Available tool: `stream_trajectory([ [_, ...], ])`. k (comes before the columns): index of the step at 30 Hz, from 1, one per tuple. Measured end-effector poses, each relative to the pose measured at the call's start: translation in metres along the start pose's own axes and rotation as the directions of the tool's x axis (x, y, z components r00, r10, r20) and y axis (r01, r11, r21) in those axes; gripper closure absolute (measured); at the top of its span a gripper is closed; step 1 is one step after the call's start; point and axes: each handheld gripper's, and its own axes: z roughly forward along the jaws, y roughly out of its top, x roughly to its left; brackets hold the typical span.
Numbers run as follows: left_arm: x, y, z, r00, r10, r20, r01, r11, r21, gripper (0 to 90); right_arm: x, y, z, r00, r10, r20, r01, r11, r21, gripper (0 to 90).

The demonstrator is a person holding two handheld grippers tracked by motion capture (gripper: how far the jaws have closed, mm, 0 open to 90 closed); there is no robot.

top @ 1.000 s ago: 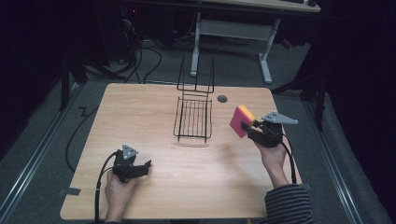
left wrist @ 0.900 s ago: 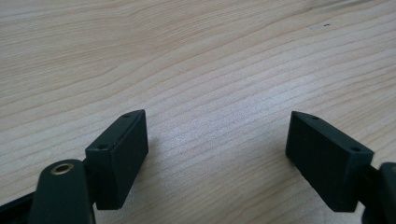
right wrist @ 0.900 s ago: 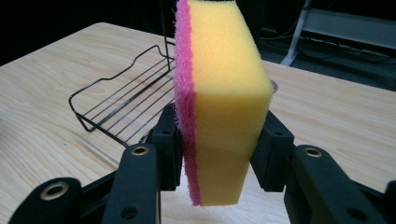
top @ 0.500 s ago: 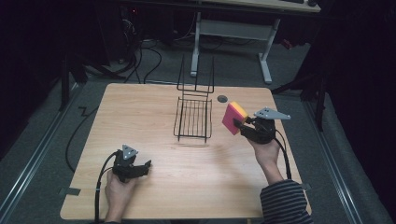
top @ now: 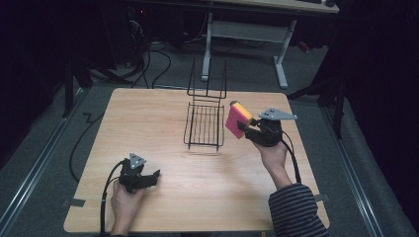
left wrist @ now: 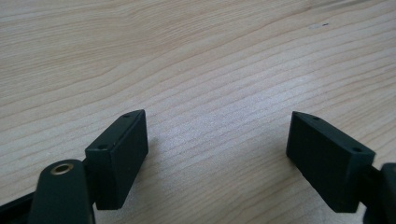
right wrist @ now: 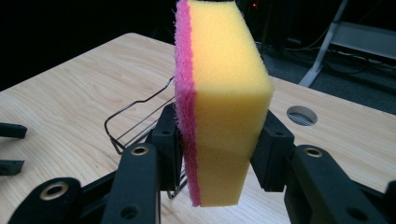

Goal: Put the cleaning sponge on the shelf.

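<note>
While the right gripper (top: 241, 129) hangs above the surface (top: 163, 113), it pinches a sponge (top: 236, 119) between its jaws, which press into both broad faces and dent the foam. The sponge stands on edge in the grip, with a thin pink layer on one face and thick yellow foam on the other. In the right gripper view the sponge (right wrist: 219, 98) rises well above the pads (right wrist: 169, 140), and its lower end sticks out a little below them. The pink layer faces the jaw at that view's left, the yellow foam the one at its right.

A black wire rack (top: 205, 123) stands on the surface just beside this gripper, on the sponge's pink side, its tall back frame at the far end. In the right gripper view the rack (right wrist: 140, 116) shows behind and below the sponge, apart from it. A round hole (right wrist: 301, 115) in the surface lies beyond the gripper on the yellow side.

The left gripper (top: 150, 177) sits low over the near part of the surface, well apart from the rack and sponge. Its jaws are spread wide with nothing between them; bare wood (left wrist: 210, 93) lies ahead of the pads (left wrist: 119, 154).
</note>
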Motion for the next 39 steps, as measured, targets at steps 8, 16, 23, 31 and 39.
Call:
stream_trajectory([
  [8, 0.0, 0.0, 0.0, 1.0, 0.0, 0.0, 0.0, 1.0, 0.001, 21.3, 0.01, 0.006, 0.018, 0.9996, -0.021, -0.019, 0.021, 1.0, 0.016, 60.0],
  [16, 0.0, 0.0, 0.0, 1.0, 0.0, 0.001, 0.0, 1.0, 0.001, 21.3, 0.016, 0.008, 0.035, 0.9992, -0.027, -0.028, 0.028, 0.999, 0.032, 60.1],
  [23, 0.0, 0.0, 0.0, 1.0, 0.0, 0.001, 0.0, 1.0, 0.001, 21.3, 0.019, 0.008, 0.047, 0.9988, -0.035, -0.034, 0.036, 0.998, 0.042, 60.1],
  [31, 0.0, 0.0, 0.0, 1.0, 0.0, 0.001, 0.0, 1.0, 0.0, 21.4, 0.021, 0.005, 0.063, 0.999, -0.023, -0.037, 0.025, 0.998, 0.058, 60.0],
  [39, 0.0, 0.0, 0.0, 1.0, 0.0, 0.001, 0.0, 1.0, 0.0, 21.3, 0.025, 0.002, 0.076, 0.9988, -0.022, -0.043, 0.025, 0.997, 0.07, 60.0],
])
